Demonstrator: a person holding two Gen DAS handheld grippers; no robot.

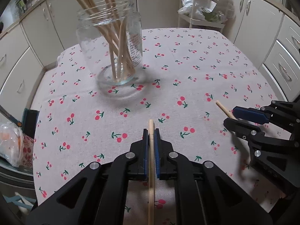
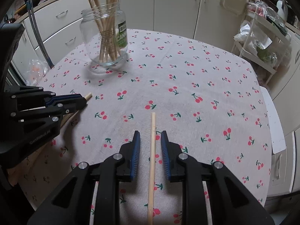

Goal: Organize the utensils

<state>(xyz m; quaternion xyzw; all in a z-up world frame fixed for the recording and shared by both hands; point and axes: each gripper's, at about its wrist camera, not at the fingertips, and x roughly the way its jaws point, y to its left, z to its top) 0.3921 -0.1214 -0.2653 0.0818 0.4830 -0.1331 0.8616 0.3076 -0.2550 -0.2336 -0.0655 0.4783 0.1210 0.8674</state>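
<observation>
A glass jar (image 1: 110, 50) holding several wooden chopsticks stands upright at the far left of the cherry-print tablecloth (image 1: 187, 65); it also shows in the right wrist view (image 2: 106, 37). My left gripper (image 1: 151, 131) is shut on a wooden chopstick (image 1: 151, 168) that runs along its fingers just above the cloth. It shows at the left of the right wrist view (image 2: 85, 101). My right gripper (image 2: 150, 134) is open, its jaws on either side of a second chopstick (image 2: 152, 159) lying on the cloth. In the left wrist view the right gripper (image 1: 229, 116) sits at the right edge.
White cabinets surround the table. A white wire rack (image 2: 262, 37) with bags stands beyond the far right corner. A plastic bag (image 1: 11, 142) lies off the table's left edge.
</observation>
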